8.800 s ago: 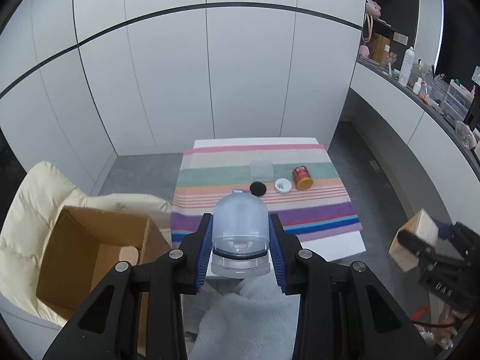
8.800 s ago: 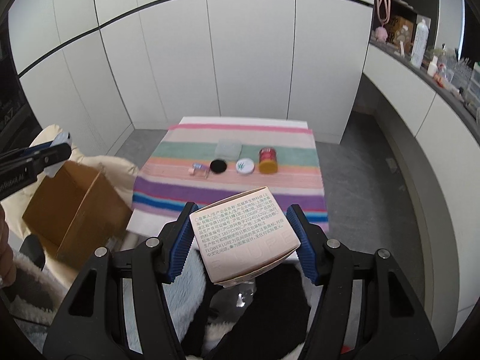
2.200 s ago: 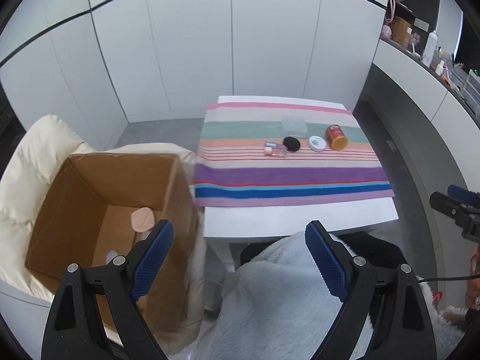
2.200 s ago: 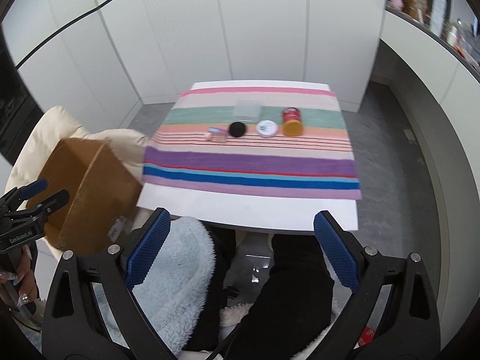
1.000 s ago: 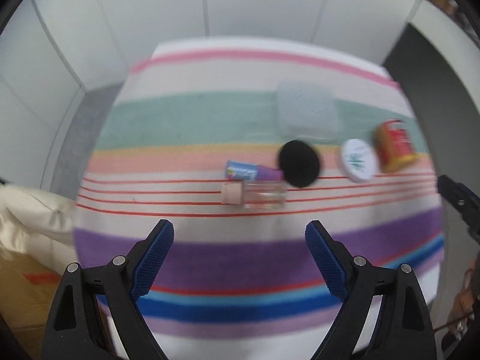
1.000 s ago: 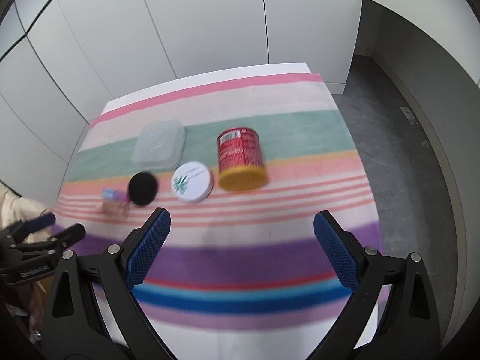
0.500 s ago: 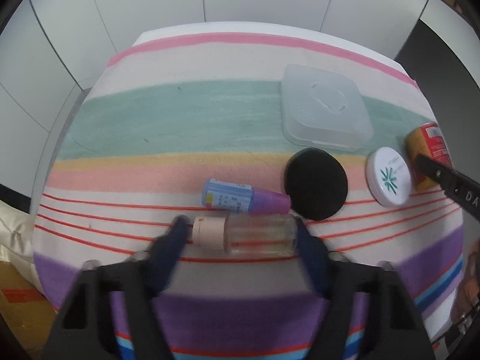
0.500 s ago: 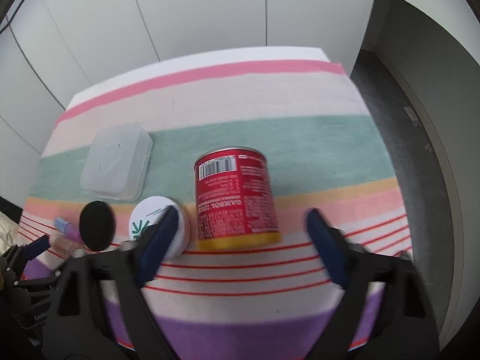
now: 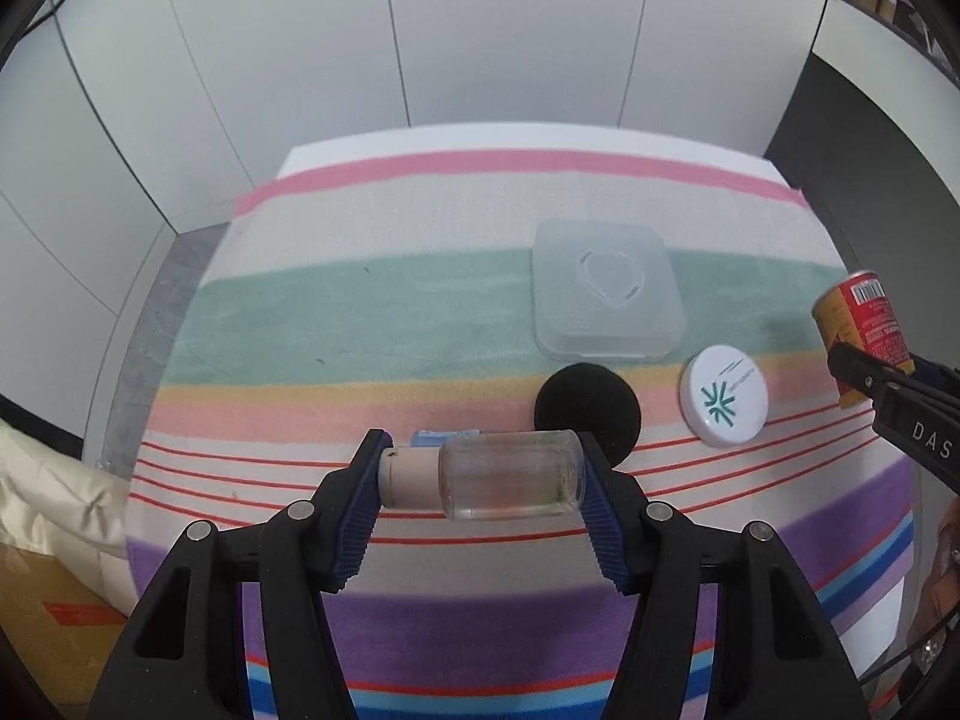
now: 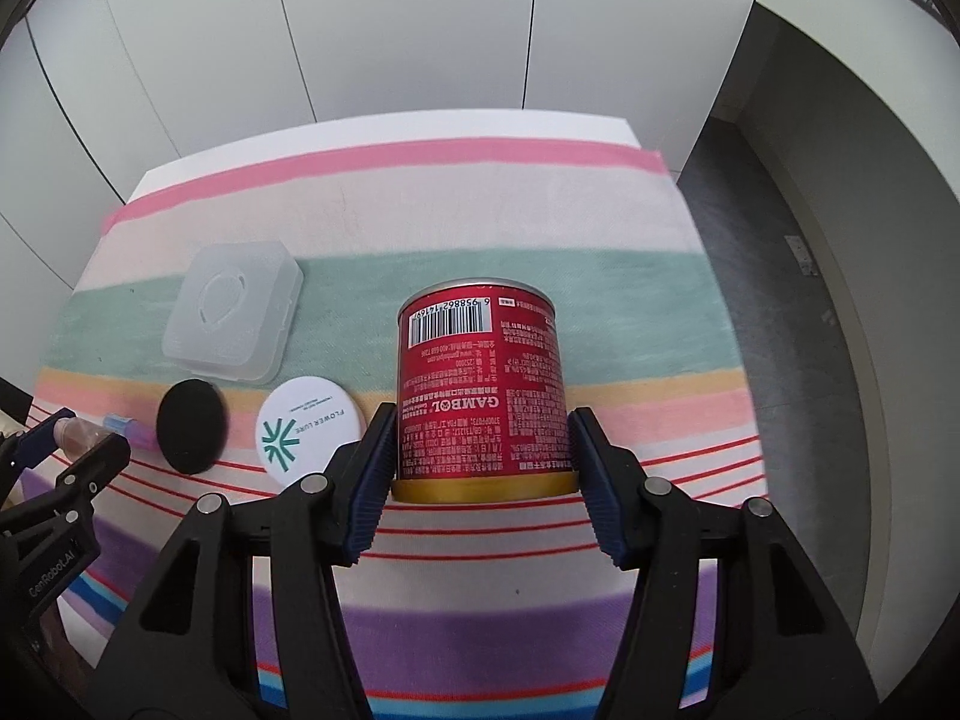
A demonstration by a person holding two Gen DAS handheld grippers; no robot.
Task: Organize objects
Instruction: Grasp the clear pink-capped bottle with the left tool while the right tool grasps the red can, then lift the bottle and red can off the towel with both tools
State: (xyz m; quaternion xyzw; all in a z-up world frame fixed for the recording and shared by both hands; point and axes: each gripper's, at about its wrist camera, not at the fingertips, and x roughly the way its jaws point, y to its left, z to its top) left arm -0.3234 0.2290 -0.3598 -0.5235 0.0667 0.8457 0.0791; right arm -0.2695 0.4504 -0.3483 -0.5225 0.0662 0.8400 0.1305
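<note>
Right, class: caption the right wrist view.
Right hand-held gripper clamps red can on striped cloth.

Both grippers (image 9: 480, 495) (image 10: 483, 471) angle downward, jaws clamped.

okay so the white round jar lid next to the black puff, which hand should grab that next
Right, once free. The white round jar lies just beside the right gripper, which grips the red can. The left gripper, holding the glass bottle, sits beyond the black puff.

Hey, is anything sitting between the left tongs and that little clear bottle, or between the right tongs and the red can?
Nothing visible is. The left tongs already clamp the clear bottle end to end, cap against one pad. The right tongs grip the red can near its gold base. The white jar sits just beside the can.
</note>
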